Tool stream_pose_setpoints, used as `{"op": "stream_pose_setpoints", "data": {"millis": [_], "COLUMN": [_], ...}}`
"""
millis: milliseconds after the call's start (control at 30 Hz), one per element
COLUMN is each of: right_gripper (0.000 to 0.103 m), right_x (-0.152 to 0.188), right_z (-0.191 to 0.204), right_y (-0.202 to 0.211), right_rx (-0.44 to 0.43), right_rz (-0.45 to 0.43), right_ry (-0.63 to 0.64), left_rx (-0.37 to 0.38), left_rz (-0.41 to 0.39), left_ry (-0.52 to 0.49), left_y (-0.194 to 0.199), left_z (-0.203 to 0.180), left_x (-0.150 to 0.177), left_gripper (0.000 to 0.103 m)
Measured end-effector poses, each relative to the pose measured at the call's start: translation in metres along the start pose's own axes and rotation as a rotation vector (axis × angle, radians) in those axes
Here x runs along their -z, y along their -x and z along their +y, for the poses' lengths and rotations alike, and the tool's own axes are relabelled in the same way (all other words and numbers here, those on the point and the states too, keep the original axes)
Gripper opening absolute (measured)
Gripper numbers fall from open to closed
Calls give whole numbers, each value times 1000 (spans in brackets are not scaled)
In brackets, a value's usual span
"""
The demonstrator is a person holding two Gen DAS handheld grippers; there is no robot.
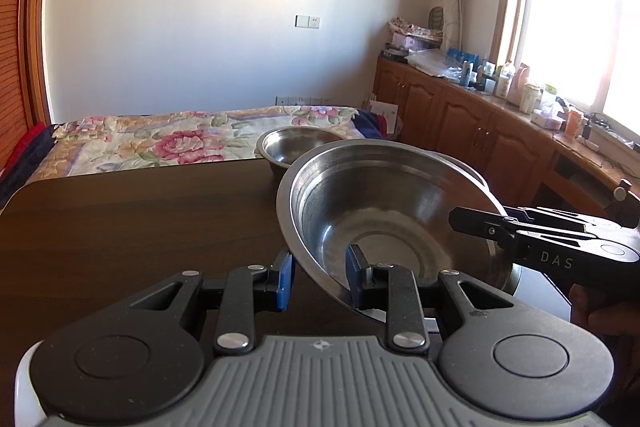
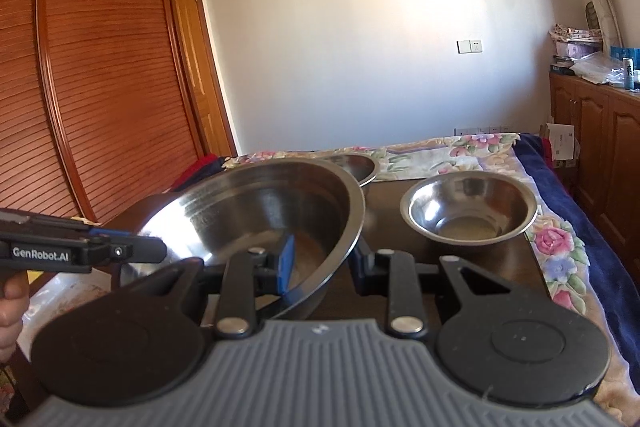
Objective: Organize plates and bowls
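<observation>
Large shiny stainless-steel bowl (image 1: 384, 211), wide-rimmed and empty, tilts above the dark wooden table (image 1: 140, 219); left gripper (image 1: 320, 275) and right gripper (image 2: 320, 259) both clamp its rim. Two smaller steel bowls (image 2: 468, 207) sit behind.

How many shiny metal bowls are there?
3: a big bowl held tilted by both hand-held grippers, a small bowl on the table's right, another bowl partly hidden behind the big one.

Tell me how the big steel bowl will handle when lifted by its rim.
The big bowl looks like rigid metal, so probably stiff. Its shiny wall may slip in the pads. Held tilted by the rim, it could swing.
</observation>
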State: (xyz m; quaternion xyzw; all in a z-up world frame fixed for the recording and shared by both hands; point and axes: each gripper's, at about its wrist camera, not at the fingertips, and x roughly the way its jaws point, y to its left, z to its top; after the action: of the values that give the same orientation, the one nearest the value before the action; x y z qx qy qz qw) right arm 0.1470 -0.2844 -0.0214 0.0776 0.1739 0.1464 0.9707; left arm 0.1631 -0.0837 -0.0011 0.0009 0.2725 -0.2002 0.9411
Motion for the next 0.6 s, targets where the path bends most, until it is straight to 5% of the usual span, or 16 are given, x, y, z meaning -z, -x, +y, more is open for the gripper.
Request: {"op": "stream_pose_setpoints", "data": {"millis": [600], "right_gripper": [31], "right_x": [21], "right_z": [23], "right_y": [39], "right_rx": [33], "right_rz": [-31], "right_ry": [-19], "left_rx": [37], "left_rz": [-33], "left_ry": [-18], "left_y": [51], "left_z": [-3], "left_x": [29], "left_gripper": [30]}}
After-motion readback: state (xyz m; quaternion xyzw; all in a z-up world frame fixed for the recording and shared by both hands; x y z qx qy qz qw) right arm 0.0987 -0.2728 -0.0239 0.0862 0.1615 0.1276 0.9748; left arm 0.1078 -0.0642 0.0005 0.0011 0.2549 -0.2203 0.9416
